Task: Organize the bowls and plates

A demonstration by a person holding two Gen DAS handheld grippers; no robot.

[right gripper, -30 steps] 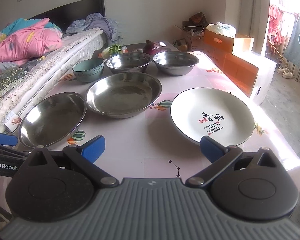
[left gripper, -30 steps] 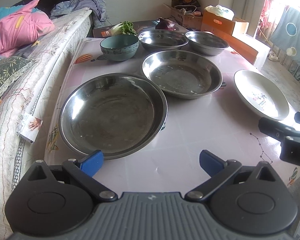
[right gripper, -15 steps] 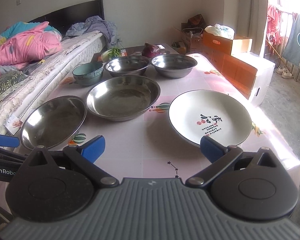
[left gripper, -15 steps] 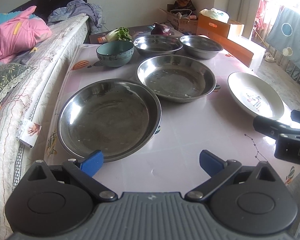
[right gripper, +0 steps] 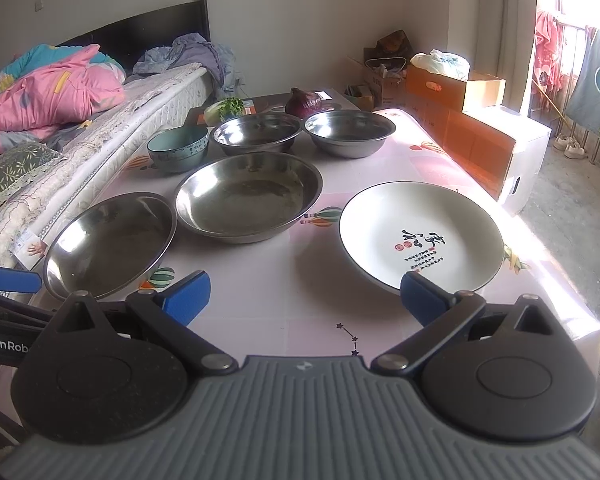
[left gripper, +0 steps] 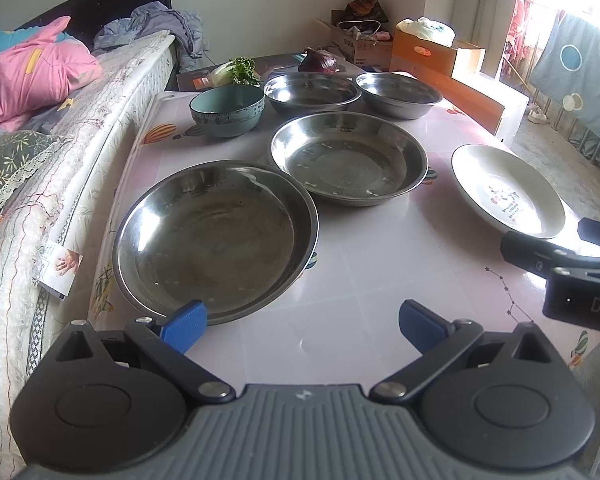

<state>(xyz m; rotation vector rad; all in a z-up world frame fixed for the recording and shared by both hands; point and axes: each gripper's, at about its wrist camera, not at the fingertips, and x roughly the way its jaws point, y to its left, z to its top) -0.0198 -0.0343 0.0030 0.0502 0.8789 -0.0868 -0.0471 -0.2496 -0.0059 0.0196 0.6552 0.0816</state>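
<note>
A large steel plate [left gripper: 216, 236] lies nearest on the left of the table; it also shows in the right wrist view [right gripper: 108, 242]. A second steel plate [left gripper: 348, 160] [right gripper: 248, 196] lies behind it. A white plate with red and black writing [left gripper: 508, 196] [right gripper: 420, 236] lies on the right. A teal bowl [left gripper: 227, 110] [right gripper: 178, 148] and two steel bowls [left gripper: 312, 92] [left gripper: 398, 94] stand at the back. My left gripper [left gripper: 300, 320] is open and empty, just short of the near steel plate. My right gripper [right gripper: 304, 296] is open and empty, its right fingertip by the white plate's near rim.
The table [left gripper: 360, 280] has a pink patterned cover. A bed with a pink quilt [left gripper: 32, 72] runs along its left edge. Greens [left gripper: 240, 70] and a purple cabbage [left gripper: 318, 62] lie behind the bowls. Cardboard boxes [left gripper: 440, 56] stand to the right.
Both grippers have drawn back a little and risen, so the dishes sit slightly farther off and lower in view. Both stay open. No dish has moved.
</note>
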